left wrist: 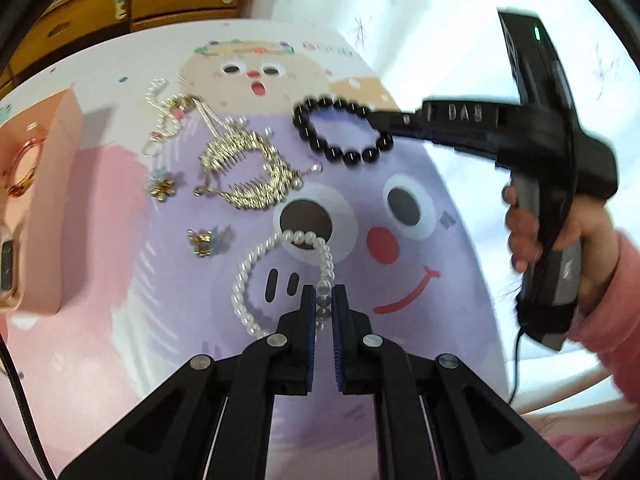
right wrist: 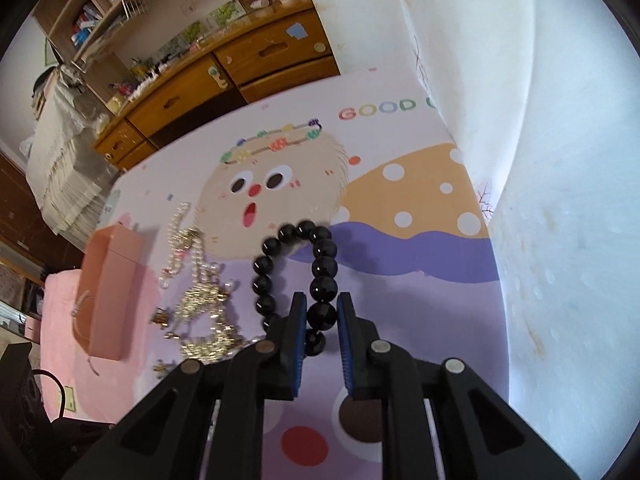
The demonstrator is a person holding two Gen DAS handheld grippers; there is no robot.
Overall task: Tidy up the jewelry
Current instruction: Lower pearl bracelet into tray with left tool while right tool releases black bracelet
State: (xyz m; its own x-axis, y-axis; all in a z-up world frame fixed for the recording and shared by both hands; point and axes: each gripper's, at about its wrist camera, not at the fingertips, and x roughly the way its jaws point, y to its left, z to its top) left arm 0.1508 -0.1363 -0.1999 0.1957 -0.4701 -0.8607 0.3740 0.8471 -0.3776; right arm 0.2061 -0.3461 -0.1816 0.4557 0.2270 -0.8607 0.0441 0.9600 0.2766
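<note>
My left gripper [left wrist: 324, 302] is shut on a white pearl bracelet [left wrist: 256, 276] that lies on the cartoon-print table mat [left wrist: 420, 240]. My right gripper [right wrist: 322, 314] is shut on a black bead bracelet [right wrist: 296, 268]; in the left wrist view the same bracelet [left wrist: 340, 130] sits at its fingertips, at mat level or just above it. A pink jewelry box [left wrist: 36, 200] stands at the left, with a pink ring-shaped piece [left wrist: 24, 168] in it. A gold and pearl tangle [left wrist: 240, 164] and two small earrings [left wrist: 202, 240] lie between.
A wooden drawer unit [right wrist: 224, 72] stands behind the table. A white wall [right wrist: 560, 160] borders the right side. The pink box also shows in the right wrist view [right wrist: 108, 292]. A black cable [left wrist: 16, 392] runs at the lower left.
</note>
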